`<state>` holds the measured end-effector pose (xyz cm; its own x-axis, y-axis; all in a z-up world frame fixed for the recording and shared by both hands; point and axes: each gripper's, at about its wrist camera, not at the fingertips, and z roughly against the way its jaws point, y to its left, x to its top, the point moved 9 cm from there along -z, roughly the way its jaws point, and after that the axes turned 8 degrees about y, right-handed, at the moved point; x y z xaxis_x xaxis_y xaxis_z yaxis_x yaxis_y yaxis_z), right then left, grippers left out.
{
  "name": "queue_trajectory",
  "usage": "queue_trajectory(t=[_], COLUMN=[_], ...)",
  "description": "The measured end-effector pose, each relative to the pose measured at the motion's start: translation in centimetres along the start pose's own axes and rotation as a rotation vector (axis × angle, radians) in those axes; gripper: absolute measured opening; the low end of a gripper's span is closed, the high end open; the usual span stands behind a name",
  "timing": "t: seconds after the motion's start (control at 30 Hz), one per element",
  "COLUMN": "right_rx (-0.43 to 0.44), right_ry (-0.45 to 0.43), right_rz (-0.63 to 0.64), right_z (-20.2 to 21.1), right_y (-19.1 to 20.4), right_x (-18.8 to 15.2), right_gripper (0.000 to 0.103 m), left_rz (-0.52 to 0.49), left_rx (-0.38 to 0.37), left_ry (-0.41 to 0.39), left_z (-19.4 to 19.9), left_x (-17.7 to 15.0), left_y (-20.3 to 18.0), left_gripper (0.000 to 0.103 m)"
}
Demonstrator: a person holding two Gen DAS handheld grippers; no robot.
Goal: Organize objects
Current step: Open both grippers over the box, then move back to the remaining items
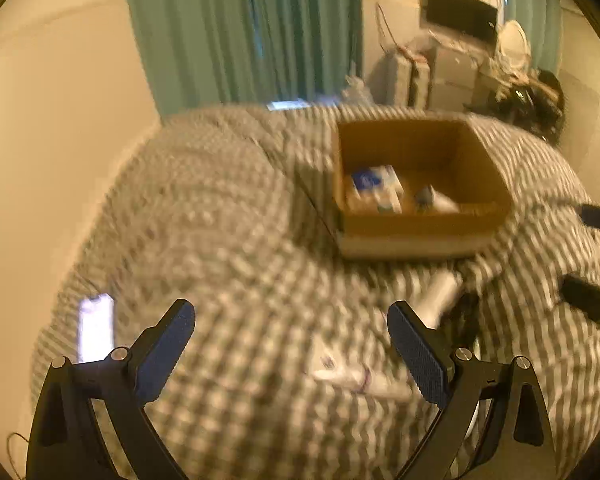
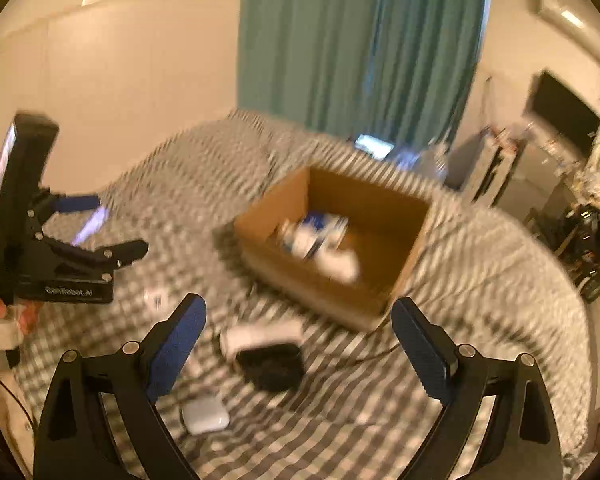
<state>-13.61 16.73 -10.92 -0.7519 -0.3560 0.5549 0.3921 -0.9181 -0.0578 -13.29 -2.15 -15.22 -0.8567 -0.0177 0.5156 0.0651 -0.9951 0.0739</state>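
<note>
An open cardboard box (image 1: 420,228) (image 2: 396,240) sits on a checkered bed cover; inside lie a blue and white packet (image 1: 374,190) (image 2: 316,232) and a white item (image 1: 436,200) (image 2: 338,266). On the cover lie a white tube (image 1: 360,376), a white cylinder (image 1: 440,296) (image 2: 260,336), a black pouch (image 2: 272,364), a white earbud case (image 2: 204,418) and a small white item (image 2: 156,300). My left gripper (image 1: 290,324) (image 2: 104,226) is open and empty over the tube. My right gripper (image 2: 298,320) is open and empty above the pouch.
The checkered cover (image 1: 220,220) (image 2: 480,280) spans the bed. A glowing phone (image 1: 96,328) lies near its left edge. Teal curtains (image 1: 240,32), a beige wall and cluttered shelves with a monitor (image 1: 460,12) stand behind the bed. Both views are motion blurred.
</note>
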Motion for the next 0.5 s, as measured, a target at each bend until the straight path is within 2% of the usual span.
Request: queue_trajectory(t=[0.07, 0.13, 0.27, 0.43, 0.5], right_rx=[0.019, 0.026, 0.070, 0.082, 0.090], right_ry=[0.067, 0.122, 0.204, 0.270, 0.295], right_rz=[0.009, 0.011, 0.004, 0.039, 0.043], right_z=[-3.0, -5.4, -9.0, -11.4, -12.3], right_y=[0.3, 0.3, 0.8, 1.7, 1.9], right_x=[-1.6, -2.7, -4.1, -4.6, -4.9], right_gripper=[0.094, 0.094, 0.094, 0.094, 0.091], left_rz=[-0.007, -0.025, -0.033, -0.058, -0.069], left_rx=[-0.002, 0.030, 0.003, 0.033, 0.039], left_ry=[0.018, 0.055, 0.121, 0.128, 0.127], left_z=[-1.0, -2.4, -4.6, -5.9, -6.3], left_x=[-1.2, -2.6, -4.1, -3.6, -3.2], left_y=[-0.3, -0.7, -1.7, -2.5, -2.7], left_gripper=[0.099, 0.099, 0.099, 0.099, 0.099])
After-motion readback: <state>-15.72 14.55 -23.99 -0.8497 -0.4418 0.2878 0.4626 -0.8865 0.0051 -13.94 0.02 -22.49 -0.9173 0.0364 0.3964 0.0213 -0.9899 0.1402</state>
